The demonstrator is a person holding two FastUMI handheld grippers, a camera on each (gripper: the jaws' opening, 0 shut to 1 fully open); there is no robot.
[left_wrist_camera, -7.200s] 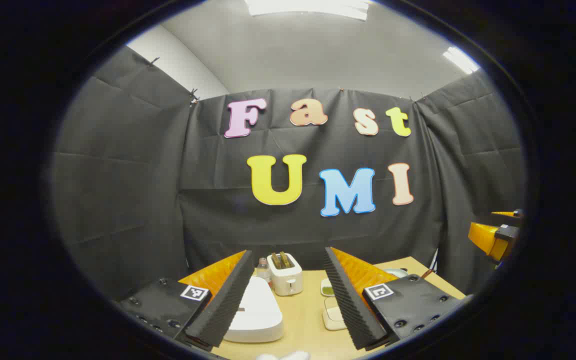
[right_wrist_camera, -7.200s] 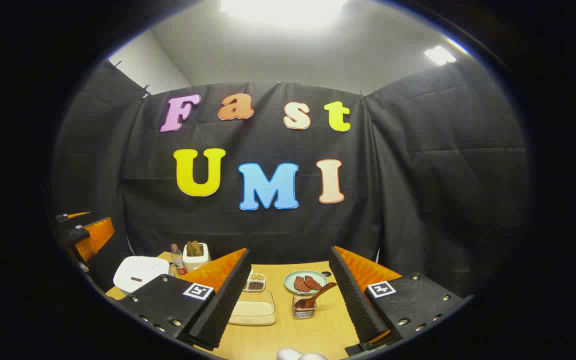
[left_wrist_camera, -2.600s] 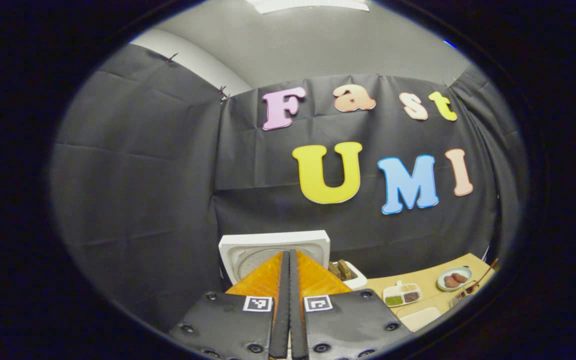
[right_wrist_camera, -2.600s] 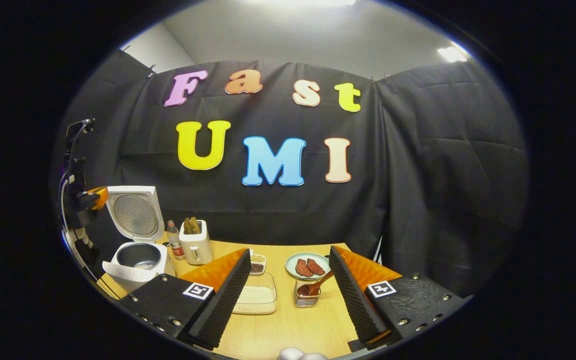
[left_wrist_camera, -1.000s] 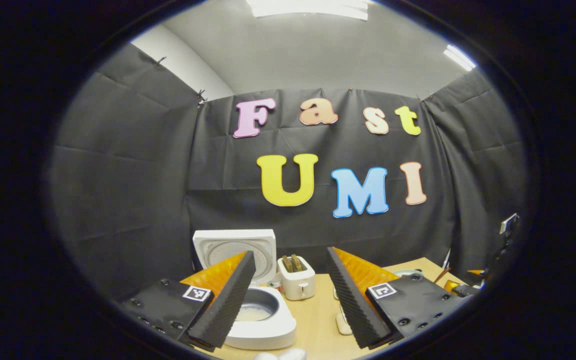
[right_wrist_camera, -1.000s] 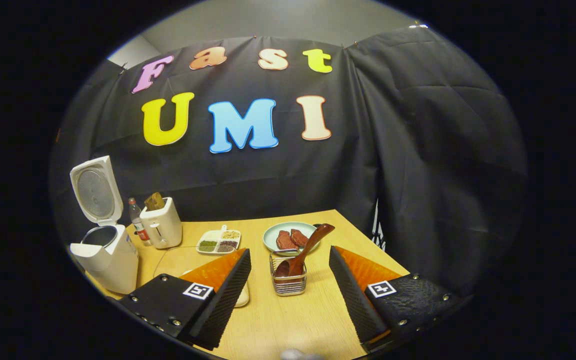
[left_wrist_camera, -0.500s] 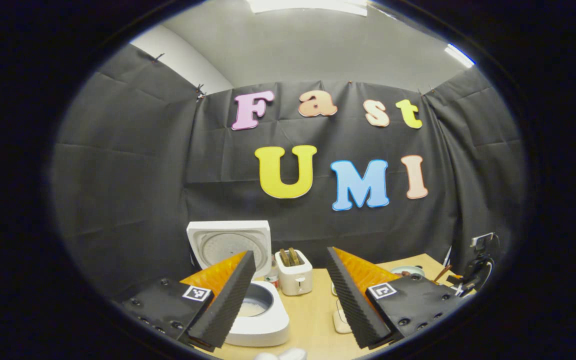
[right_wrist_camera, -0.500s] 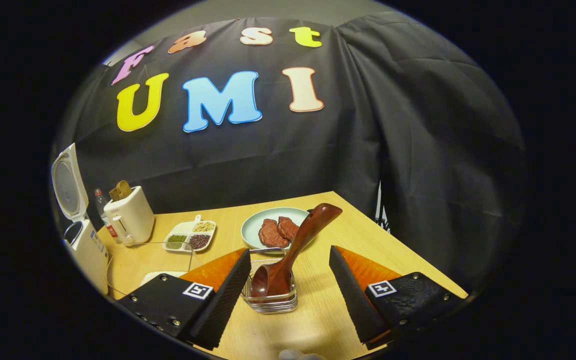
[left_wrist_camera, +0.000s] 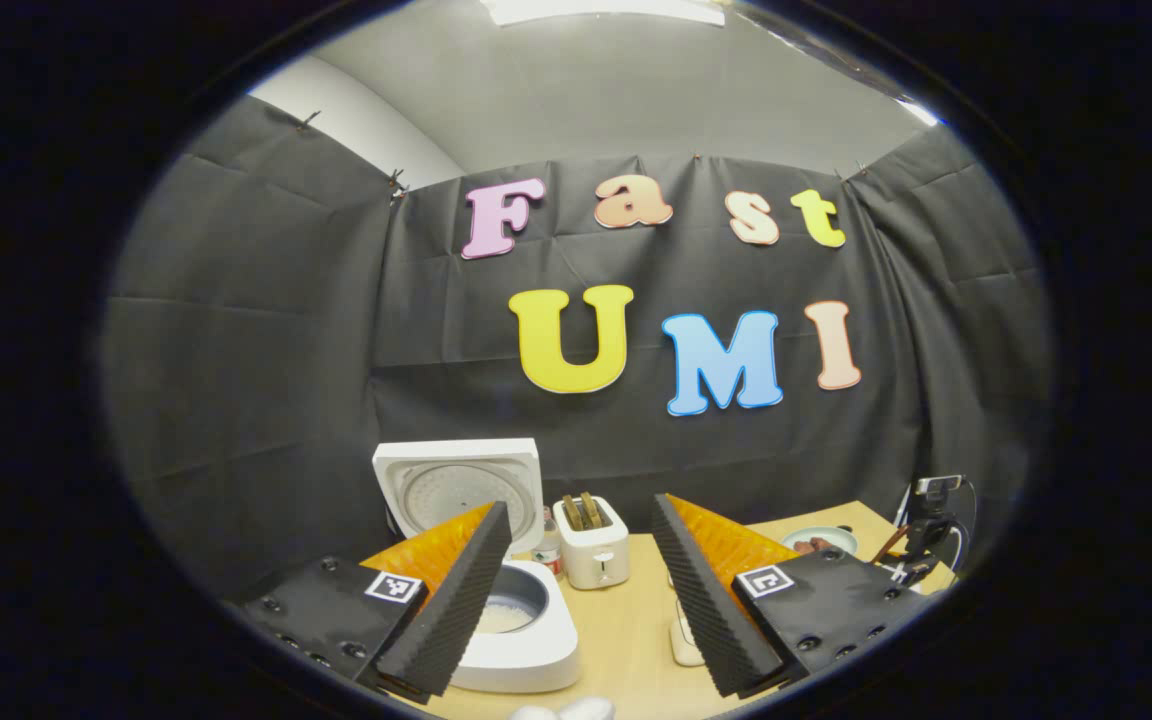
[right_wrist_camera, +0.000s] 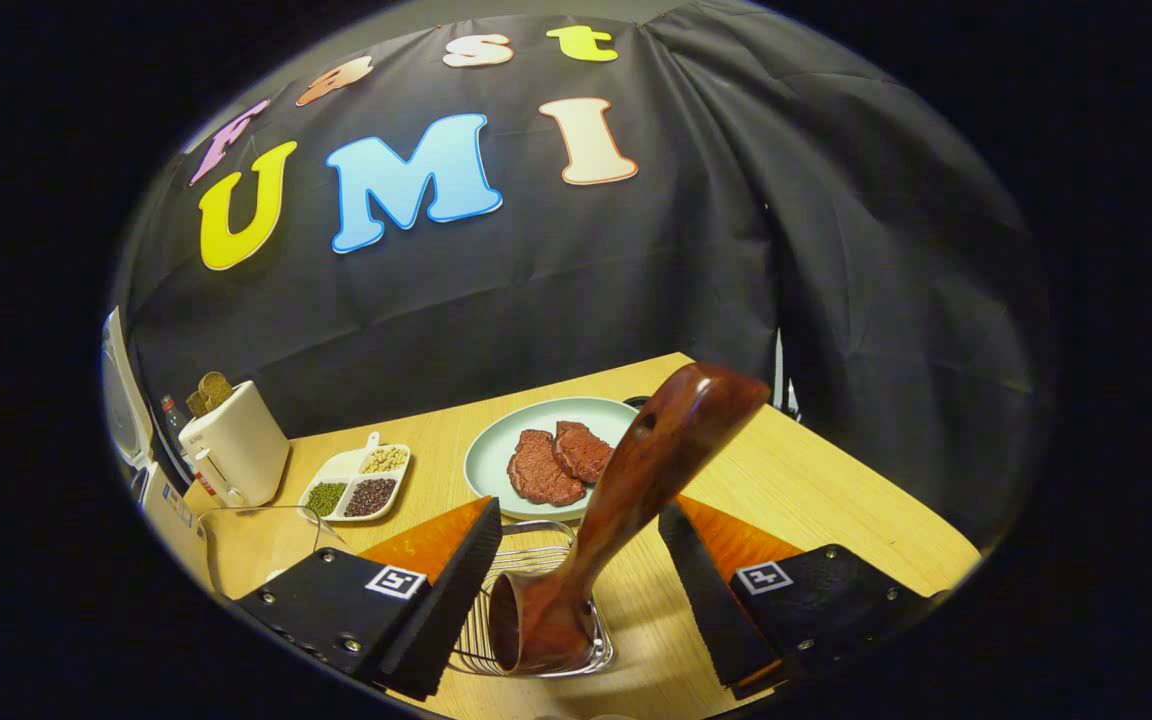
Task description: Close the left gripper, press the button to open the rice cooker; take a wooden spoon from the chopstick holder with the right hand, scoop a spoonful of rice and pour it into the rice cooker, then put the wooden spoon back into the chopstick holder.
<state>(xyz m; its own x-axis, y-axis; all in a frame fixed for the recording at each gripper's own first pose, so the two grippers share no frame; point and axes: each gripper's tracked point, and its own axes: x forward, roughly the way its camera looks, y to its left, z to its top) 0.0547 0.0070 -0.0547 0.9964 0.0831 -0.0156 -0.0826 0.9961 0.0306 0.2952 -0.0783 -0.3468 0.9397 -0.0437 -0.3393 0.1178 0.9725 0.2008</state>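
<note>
The rice cooker (left_wrist_camera: 521, 620) now stands open at the near left of the desk (left_wrist_camera: 626, 640), its lid (left_wrist_camera: 458, 485) tipped up against the booth wall and its pot showing pale inside; a few seconds ago the left tool (left_wrist_camera: 576, 600) was pressed together at the button, and now it hangs back over the cooker with its fingers spread and nothing between them. So the opening step looks finished and the spoon step is in hand.

The right tool (right_wrist_camera: 576, 590) has closed in on the chopstick holder (right_wrist_camera: 536, 640) over the last second: the wire basket that stood well ahead of it now sits right between its spread fingers, and the wooden spoon (right_wrist_camera: 626, 500) leans up out of it, bowl down in the basket, handle tilted to the far right. The fingers flank the handle but do not yet pinch it.

Around it: a clear container (right_wrist_camera: 256, 550) at the near left, likely the rice, though its contents are hard to make out here; a toaster (right_wrist_camera: 234, 440) beyond it; a plate (right_wrist_camera: 496, 450) with two pieces of meat just behind the spoon; a small divided dish (right_wrist_camera: 356, 485) of beans. The slanting handle may call for a matching tilt, and the light basket could lift with it.
</note>
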